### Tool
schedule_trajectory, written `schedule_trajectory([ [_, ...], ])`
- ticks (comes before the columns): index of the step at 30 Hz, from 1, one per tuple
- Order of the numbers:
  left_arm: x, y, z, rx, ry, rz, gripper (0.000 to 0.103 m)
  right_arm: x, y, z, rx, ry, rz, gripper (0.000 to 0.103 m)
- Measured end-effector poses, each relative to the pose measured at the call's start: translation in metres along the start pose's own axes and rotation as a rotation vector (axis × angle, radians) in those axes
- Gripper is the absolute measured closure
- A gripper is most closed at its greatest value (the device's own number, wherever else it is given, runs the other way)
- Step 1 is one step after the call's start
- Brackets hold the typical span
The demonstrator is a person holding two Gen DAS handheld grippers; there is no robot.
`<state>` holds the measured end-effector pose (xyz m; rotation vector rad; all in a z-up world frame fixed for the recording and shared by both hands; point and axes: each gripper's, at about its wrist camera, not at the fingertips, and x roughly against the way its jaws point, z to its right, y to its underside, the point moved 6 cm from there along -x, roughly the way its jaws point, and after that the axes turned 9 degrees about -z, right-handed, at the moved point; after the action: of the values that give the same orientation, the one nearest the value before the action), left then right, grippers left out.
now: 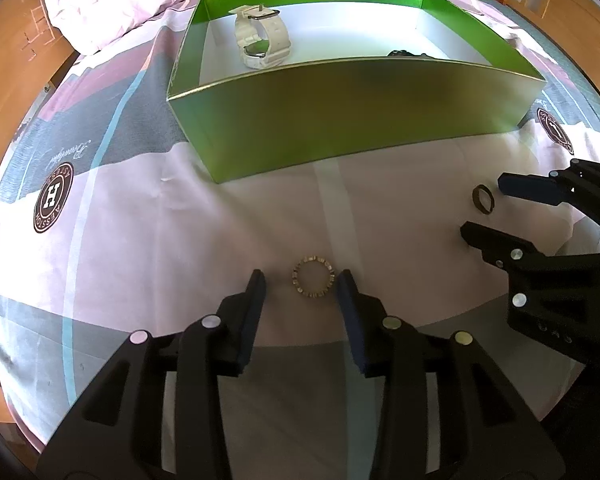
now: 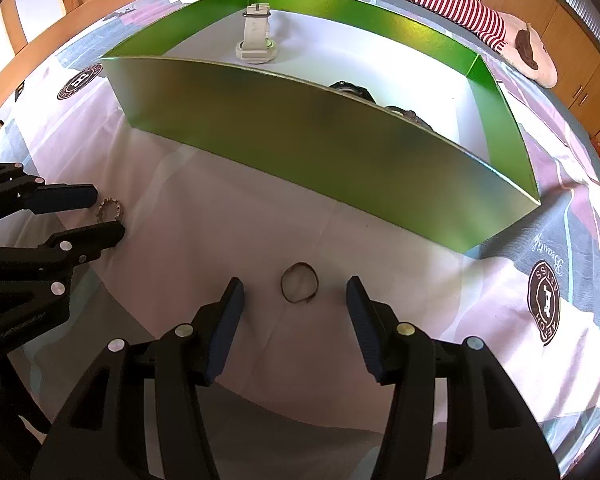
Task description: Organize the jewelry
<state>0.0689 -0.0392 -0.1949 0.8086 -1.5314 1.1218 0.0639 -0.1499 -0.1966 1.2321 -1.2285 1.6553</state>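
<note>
Jewelry on the bed: beaded ring [image 1: 313, 278] sits between the left tool's [image 1: 302, 288] parted, non-gripping pads. Dark ring [image 2: 299, 282] lies inside the wide-open right tool [image 2: 296, 300], green box [image 1: 340, 120] just beyond.

Black plastic tongs with blue pads
Round silver screw heads are set along the arms of left tongs [image 1: 302, 286] and right tongs [image 2: 296, 294]

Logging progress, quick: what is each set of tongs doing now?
Left tongs: open around the beaded ring, holding nothing.
Right tongs: open around the plain ring, holding nothing.
</note>
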Motion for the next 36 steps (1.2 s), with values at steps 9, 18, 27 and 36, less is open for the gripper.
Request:
schedule_trajectory([
  [9,0.0001,-0.0009,0.0007,0.000,-0.004,0.000,0.063,0.0002,0.0002,-0.0014,0.005,0.006,0.000,0.049],
  [18,0.0001,-0.0012,-0.0003,0.003,-0.003,0.000,0.062,0.0003,0.0003,-0.0026,0.007,0.010,0.003,0.049],
  [27,-0.0004,-0.0028,-0.0036,0.011,-0.009,0.009,0.056,0.0026,-0.0018,-0.0012,0.007,0.015,0.014,0.049],
  [36,-0.0006,-0.0052,-0.0008,-0.004,-0.013,0.025,0.066,0.0032,-0.0037,-0.0048,0.017,-0.026,0.018,0.064],
])
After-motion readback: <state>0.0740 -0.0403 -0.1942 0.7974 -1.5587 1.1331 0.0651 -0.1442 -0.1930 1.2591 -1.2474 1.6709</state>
